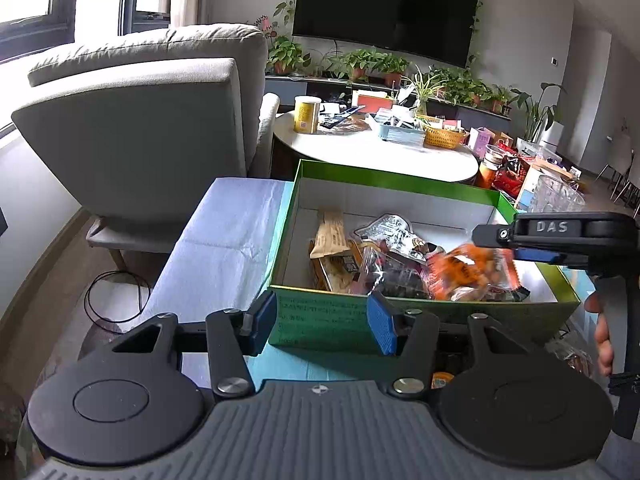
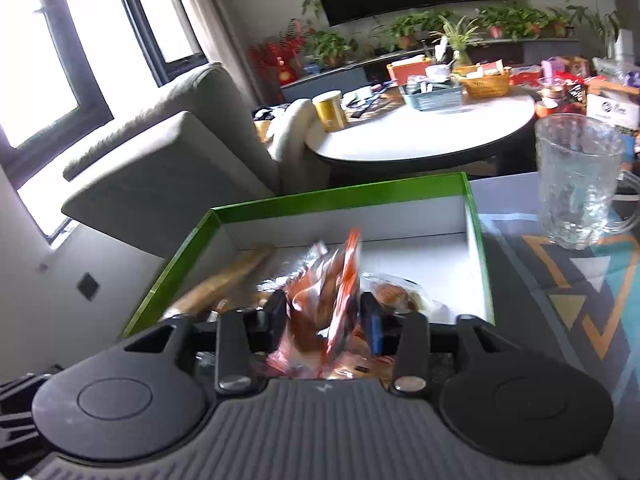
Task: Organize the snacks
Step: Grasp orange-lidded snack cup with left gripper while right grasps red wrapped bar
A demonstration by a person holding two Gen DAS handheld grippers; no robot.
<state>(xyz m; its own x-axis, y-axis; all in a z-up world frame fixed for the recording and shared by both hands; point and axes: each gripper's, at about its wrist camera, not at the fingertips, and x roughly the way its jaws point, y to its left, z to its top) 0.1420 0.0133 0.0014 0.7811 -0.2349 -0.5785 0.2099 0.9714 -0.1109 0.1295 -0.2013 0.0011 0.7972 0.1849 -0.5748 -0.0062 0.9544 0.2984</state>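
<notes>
A green box (image 1: 328,320) with a white inside stands on the low table and holds several snack packs: a tan pack (image 1: 330,236), a silver one (image 1: 386,228) and a dark one (image 1: 396,276). My left gripper (image 1: 322,322) is open and empty, just in front of the box's near wall. My right gripper (image 1: 500,240) reaches over the box from the right and is shut on an orange snack bag (image 1: 468,272). In the right wrist view the orange bag (image 2: 340,292) sits between the fingers of the right gripper (image 2: 326,316), above the green box (image 2: 176,256).
A glass mug (image 2: 576,180) stands on the patterned cloth right of the box. A grey armchair (image 1: 152,120) is to the left. A round white table (image 1: 380,152) with a yellow can (image 1: 306,114) and baskets stands behind. A cable (image 1: 116,296) lies on the floor.
</notes>
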